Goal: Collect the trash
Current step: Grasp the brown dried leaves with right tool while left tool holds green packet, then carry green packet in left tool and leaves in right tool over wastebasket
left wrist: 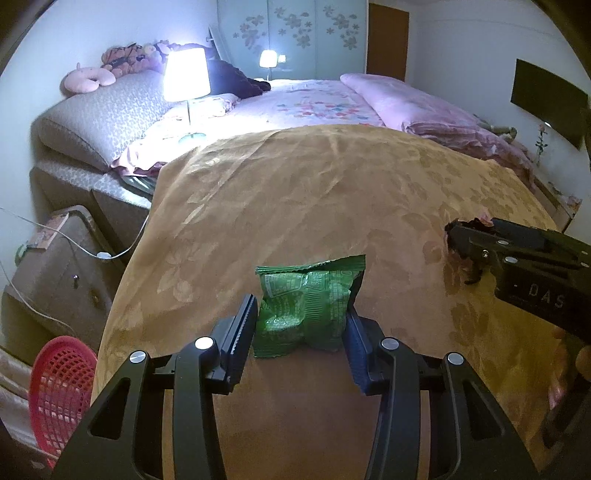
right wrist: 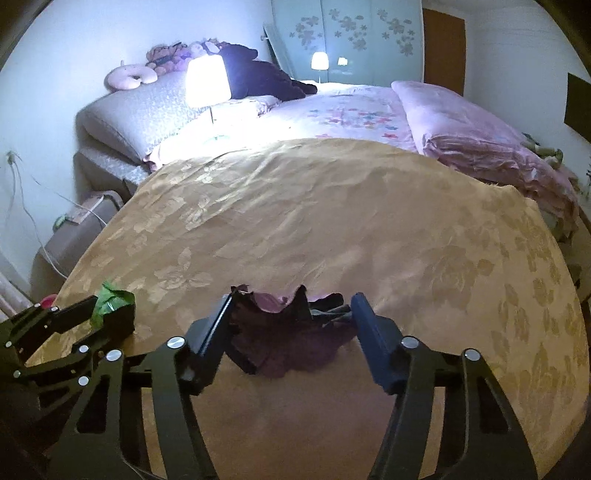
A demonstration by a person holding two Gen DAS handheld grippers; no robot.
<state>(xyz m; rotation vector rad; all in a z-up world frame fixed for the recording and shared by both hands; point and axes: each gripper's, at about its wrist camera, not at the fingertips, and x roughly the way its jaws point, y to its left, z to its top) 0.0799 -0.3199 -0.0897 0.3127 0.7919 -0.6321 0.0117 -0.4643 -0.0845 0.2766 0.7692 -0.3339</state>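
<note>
A gold floral bedspread (left wrist: 332, 192) fills the centre of the frame, with pink bedding (left wrist: 406, 107) at the upper right. A lit table lamp (left wrist: 186, 74) glows at the upper left beside a padded grey headboard (left wrist: 103, 110). A flower-patterned wardrobe (left wrist: 295, 33) and white walls stand across the top.

Red basket (left wrist: 61, 384) cut off at left edge.

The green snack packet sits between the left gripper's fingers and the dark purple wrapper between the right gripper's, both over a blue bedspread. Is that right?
Not quite: the bedspread is golden yellow with a leaf pattern, not blue, as both wrist views show. The rest holds: the green snack packet sits between the fingers of the left gripper, and the dark purple wrapper between those of the right gripper.
</note>
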